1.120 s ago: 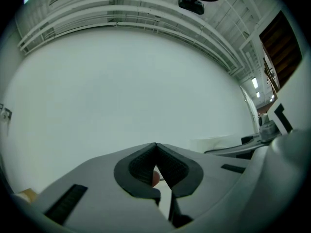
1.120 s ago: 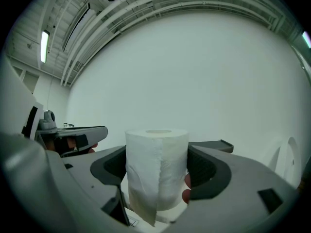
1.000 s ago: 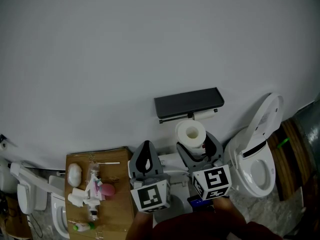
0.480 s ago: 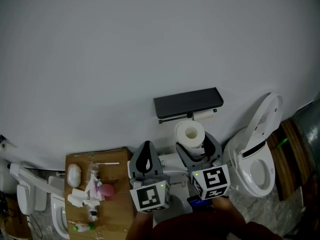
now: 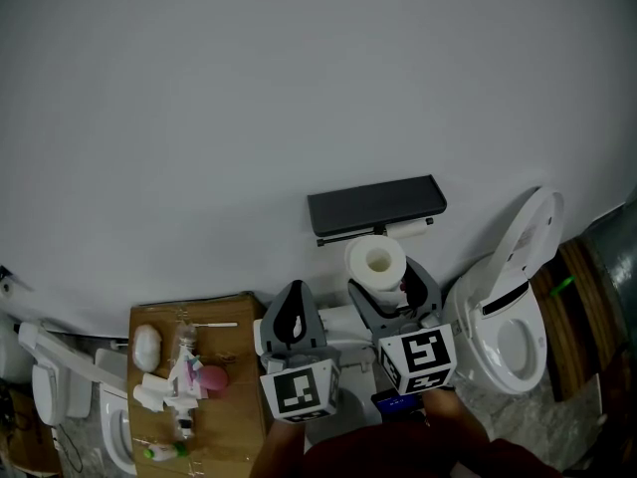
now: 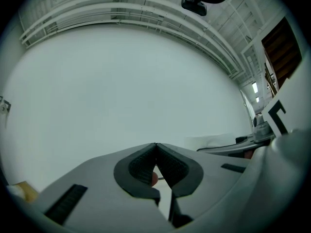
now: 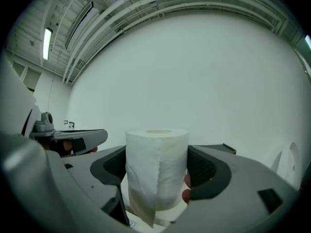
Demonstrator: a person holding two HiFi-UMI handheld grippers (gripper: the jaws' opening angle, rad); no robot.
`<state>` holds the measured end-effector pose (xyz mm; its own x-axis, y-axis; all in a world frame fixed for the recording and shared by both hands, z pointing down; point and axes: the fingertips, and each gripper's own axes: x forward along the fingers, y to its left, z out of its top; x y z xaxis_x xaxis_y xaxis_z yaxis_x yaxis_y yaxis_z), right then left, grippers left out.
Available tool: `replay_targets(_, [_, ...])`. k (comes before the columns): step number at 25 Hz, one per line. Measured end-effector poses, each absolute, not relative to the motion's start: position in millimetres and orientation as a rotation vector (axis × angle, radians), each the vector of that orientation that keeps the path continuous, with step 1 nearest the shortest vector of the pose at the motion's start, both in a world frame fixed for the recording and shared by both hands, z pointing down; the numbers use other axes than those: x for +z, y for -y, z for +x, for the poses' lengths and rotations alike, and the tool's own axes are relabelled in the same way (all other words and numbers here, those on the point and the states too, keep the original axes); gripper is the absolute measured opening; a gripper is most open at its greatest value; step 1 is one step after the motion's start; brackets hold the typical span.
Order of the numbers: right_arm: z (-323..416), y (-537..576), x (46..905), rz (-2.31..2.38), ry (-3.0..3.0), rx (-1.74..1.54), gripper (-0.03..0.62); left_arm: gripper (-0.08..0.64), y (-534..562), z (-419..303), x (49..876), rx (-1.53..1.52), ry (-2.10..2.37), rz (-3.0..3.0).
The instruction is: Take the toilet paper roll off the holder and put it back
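Your right claw (image 7: 157, 171) clamps the toilet paper roll (image 5: 377, 262), core hole facing up. The holder (image 5: 375, 205) sits just beyond it, far side. Your left claw (image 6: 156, 161), pinched together and empty, is the farther one.

— What's at the frame's right edge?
— A white toilet (image 5: 513, 307), lid raised.
— And lower left?
— A brown tabletop (image 5: 237, 421) carrying a white oval object (image 5: 147, 345) and a pink item (image 5: 215, 376).

A plain pale wall (image 5: 299, 88) fills most of the view. A white toilet (image 5: 488, 345) with raised lid stands at right, a cluttered brown desk (image 5: 231, 418) at left.
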<state>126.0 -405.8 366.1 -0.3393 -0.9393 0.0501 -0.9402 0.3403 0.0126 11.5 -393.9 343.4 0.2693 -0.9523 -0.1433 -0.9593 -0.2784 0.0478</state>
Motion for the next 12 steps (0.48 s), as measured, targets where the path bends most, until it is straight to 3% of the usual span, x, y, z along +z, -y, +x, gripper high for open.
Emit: replay_targets(12, [125.2,441.5,321.1,1.822,2.569,-0.108,0.354,0.005,397.3,7.7,347.8,0.205,-1.865,-2.458])
